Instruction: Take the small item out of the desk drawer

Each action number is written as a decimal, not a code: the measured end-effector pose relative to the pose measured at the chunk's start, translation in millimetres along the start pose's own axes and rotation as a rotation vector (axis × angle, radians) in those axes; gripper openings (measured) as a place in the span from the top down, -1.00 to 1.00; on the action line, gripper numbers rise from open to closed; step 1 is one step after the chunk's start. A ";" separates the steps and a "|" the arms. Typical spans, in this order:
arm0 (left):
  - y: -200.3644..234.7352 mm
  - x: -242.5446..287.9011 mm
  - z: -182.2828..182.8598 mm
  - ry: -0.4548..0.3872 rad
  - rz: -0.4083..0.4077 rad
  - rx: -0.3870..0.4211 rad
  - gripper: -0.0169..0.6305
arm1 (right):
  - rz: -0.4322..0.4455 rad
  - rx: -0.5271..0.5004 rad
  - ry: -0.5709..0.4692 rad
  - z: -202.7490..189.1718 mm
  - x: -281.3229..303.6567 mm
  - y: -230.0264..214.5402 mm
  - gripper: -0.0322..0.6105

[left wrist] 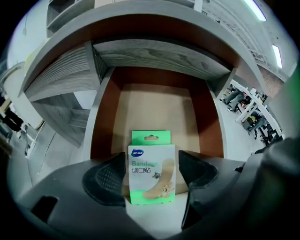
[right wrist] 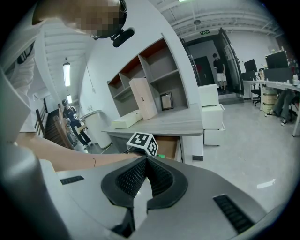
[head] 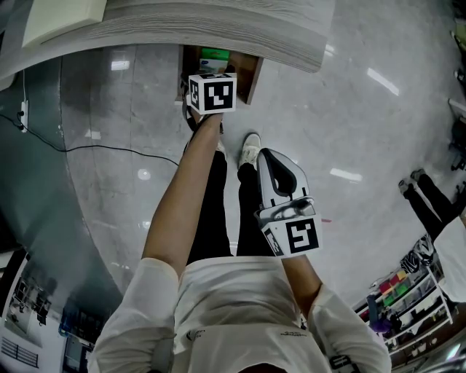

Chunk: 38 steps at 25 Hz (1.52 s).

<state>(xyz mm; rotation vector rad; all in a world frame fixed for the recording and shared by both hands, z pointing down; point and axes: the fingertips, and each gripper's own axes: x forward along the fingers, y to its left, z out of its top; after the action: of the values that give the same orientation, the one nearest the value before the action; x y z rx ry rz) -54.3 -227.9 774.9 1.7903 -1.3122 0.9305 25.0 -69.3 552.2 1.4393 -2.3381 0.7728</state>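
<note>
The desk drawer (left wrist: pixel 157 110) stands pulled out under the grey desk top (head: pixel 218 29), its brown walls and beige floor in plain sight. A green and white bandage box (left wrist: pixel 151 168) sits upright between the black pads of my left gripper (left wrist: pixel 151 176), which are shut on its two side edges over the drawer's front. In the head view the box shows as a green patch (head: pixel 213 55) beyond the left gripper's marker cube (head: pixel 212 93). My right gripper (right wrist: pixel 146 176) is held back near my waist (head: pixel 279 175), shut with nothing in it.
A beige box (head: pixel 62 18) lies on the desk top. A black cable (head: pixel 87 149) runs across the glossy floor at left. My own feet (head: pixel 250 149) stand just before the drawer. Another person's legs (head: pixel 429 193) and a rack of coloured goods (head: pixel 408 299) are at right.
</note>
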 end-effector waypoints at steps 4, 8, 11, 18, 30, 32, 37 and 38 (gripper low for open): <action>2.5 4.8 -1.4 0.026 0.018 0.009 -0.18 | -0.002 0.003 0.002 0.4 -0.3 -2.6 0.81; 1.3 7.0 -0.6 0.035 0.018 0.014 -0.12 | -0.002 0.005 0.006 -0.7 0.3 -5.1 0.81; 0.5 6.3 0.1 0.036 0.016 0.015 -0.09 | -0.001 0.005 0.005 -0.4 0.4 -6.5 0.81; -1.6 3.8 0.3 0.016 0.008 0.013 -0.07 | 0.000 0.001 0.000 2.6 -3.5 -8.6 0.81; -9.8 -19.0 12.0 -0.029 -0.003 -0.026 -0.07 | 0.011 -0.021 -0.010 9.0 -18.1 -5.3 0.81; -11.5 -24.9 14.9 -0.038 -0.004 -0.026 -0.07 | 0.014 -0.028 -0.019 13.4 -21.3 -4.3 0.81; -13.7 -42.2 19.8 -0.061 -0.004 -0.032 -0.07 | 0.017 -0.043 -0.038 21.5 -31.0 -1.9 0.81; -13.5 -45.9 20.7 -0.065 -0.003 -0.033 -0.07 | 0.017 -0.043 -0.040 22.9 -32.5 -1.4 0.81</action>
<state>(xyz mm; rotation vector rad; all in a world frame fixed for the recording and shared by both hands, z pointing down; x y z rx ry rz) -48.6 -222.2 723.4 1.8108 -1.3570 0.8502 42.0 -59.3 517.6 1.4321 -2.3842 0.7003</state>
